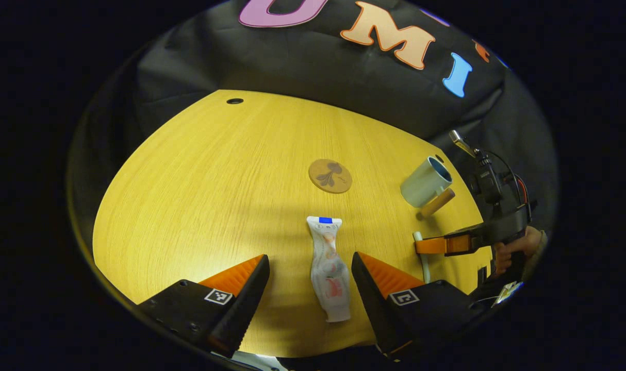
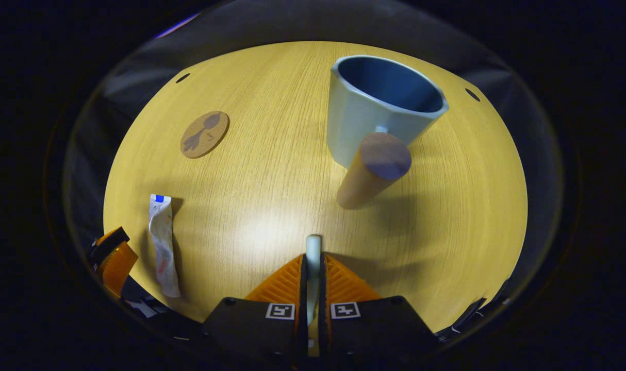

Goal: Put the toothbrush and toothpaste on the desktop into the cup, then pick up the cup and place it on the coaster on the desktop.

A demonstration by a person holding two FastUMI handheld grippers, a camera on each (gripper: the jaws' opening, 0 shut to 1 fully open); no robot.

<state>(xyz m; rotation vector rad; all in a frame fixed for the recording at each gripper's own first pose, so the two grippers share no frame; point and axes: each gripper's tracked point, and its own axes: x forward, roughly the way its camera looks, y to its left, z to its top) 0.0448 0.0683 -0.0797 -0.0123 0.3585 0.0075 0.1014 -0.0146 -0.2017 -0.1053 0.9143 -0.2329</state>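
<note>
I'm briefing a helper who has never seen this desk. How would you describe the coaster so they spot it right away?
Start from the round wooden table. Near its middle, beyond the toothpaste tube and left of the pale blue cup, lies the coaster. It is the one flat, round, brown disc, with a dark leaf-like drawing on top.

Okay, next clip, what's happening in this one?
A person works two handheld grippers over a wooden desktop. The right gripper is shut on the toothbrush, near the cup. The left gripper is open astride the toothpaste. The cup is empty, off the coaster.
</note>
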